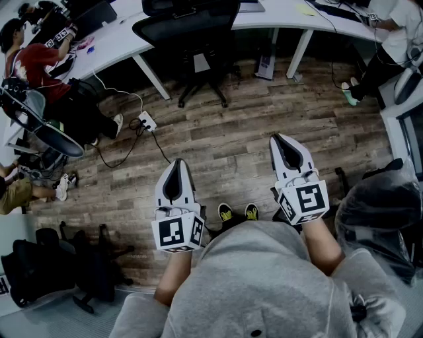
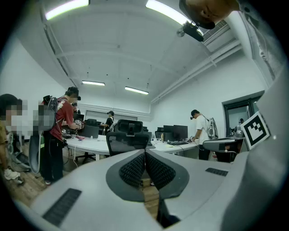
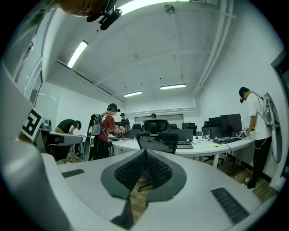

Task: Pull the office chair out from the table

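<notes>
A black office chair (image 1: pixel 192 33) stands tucked under the white table (image 1: pixel 277 16) at the top of the head view, its back toward me. It also faces both gripper cameras as the chair (image 2: pixel 128 137) and the chair (image 3: pixel 158 137). My left gripper (image 1: pixel 178 162) and right gripper (image 1: pixel 277 137) are held side by side over the wood floor, well short of the chair. Both are shut with nothing between the pads, and neither touches anything.
A power strip (image 1: pixel 146 121) with cables lies on the floor left of the chair. People work at the table on the left (image 1: pixel 39 66) and right (image 1: pixel 396 33). Another black chair (image 1: pixel 86 264) stands at lower left, and a plastic-covered object (image 1: pixel 383 218) at right.
</notes>
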